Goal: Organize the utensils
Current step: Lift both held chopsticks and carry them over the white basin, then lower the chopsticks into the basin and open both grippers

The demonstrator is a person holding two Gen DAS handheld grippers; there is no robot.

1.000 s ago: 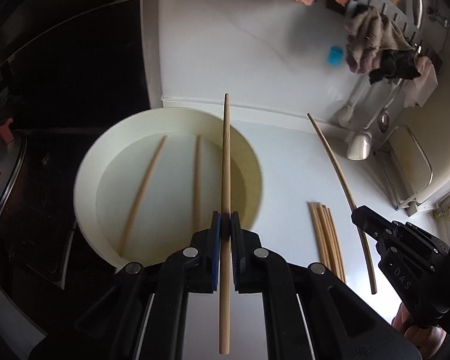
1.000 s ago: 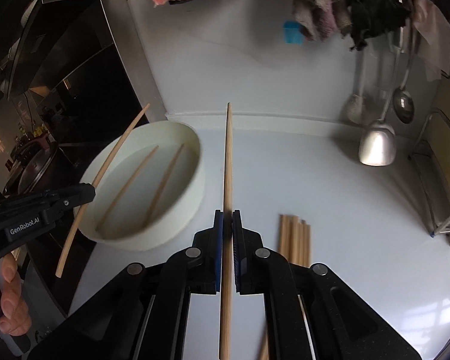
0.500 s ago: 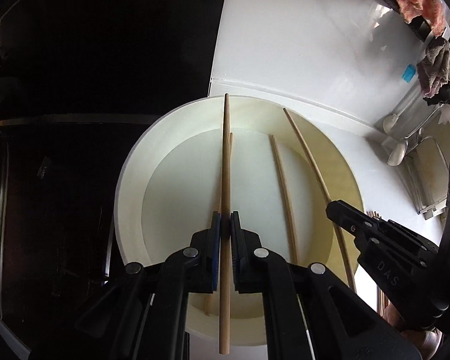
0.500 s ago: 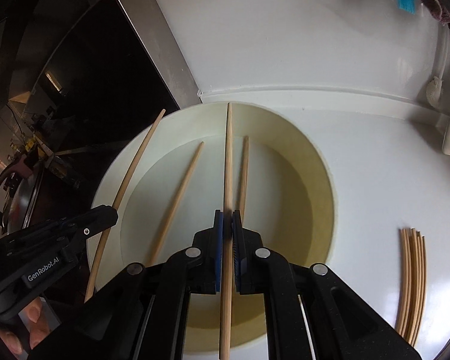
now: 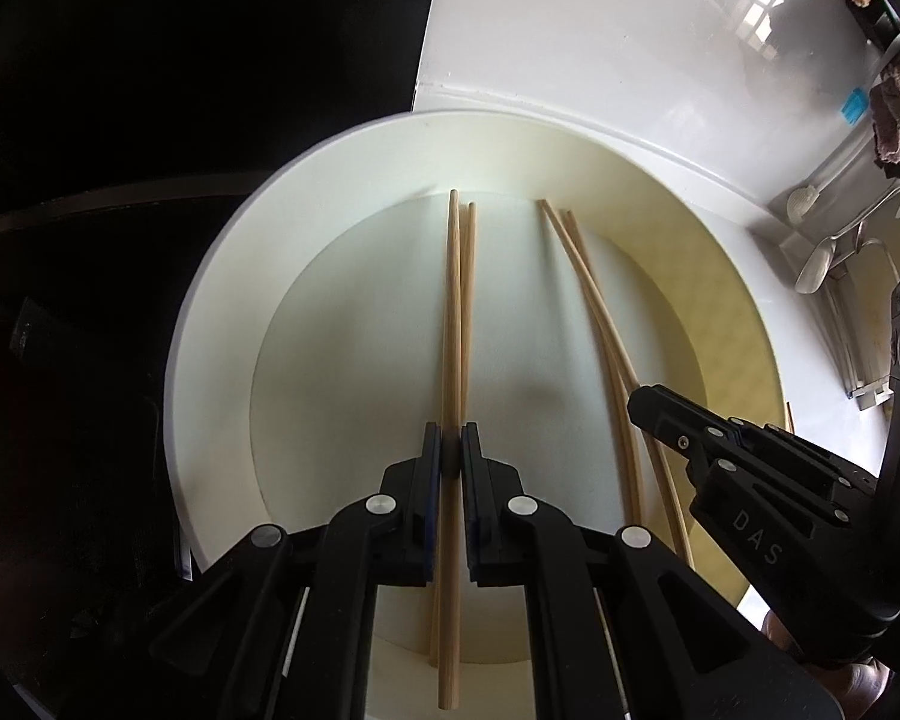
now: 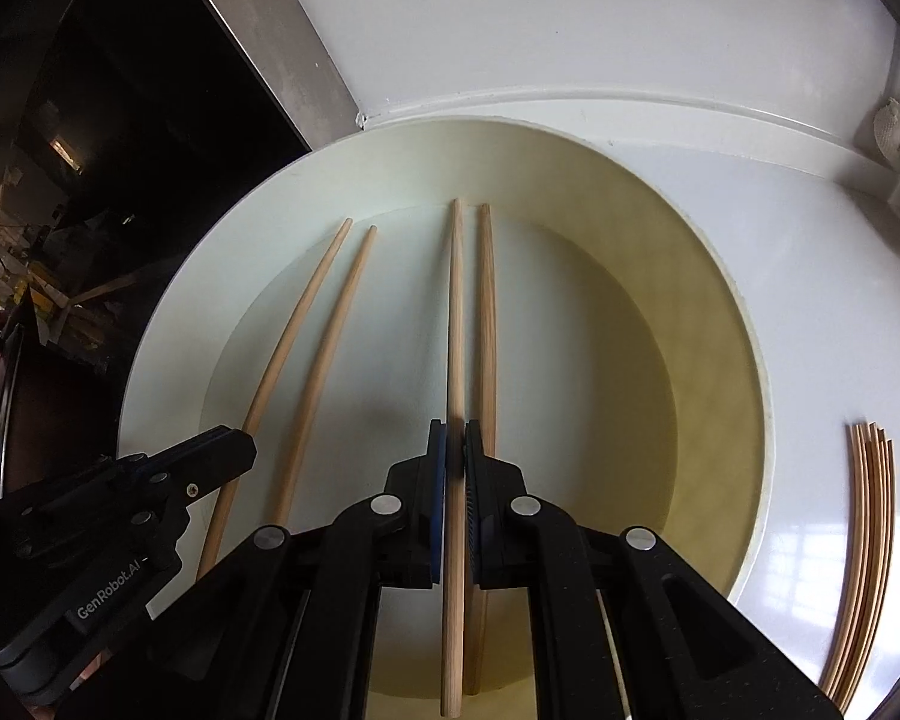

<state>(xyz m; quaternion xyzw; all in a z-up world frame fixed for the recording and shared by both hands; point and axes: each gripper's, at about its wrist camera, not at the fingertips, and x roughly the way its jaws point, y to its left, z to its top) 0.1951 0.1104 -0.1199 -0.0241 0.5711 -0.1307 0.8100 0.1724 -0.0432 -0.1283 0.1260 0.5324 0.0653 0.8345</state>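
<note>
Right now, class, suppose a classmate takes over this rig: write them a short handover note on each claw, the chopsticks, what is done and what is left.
Left claw: shut on a chopstick, held low inside the cream bowl, beside one already lying there.
Right claw: shut on another chopstick, also inside the bowl, next to a second resting one.
Done: two chopsticks lie in the bowl; two more are brought in but not yet released.
Left: open both claws, then fetch the bundle of chopsticks on the white counter to the right of the bowl.
</note>
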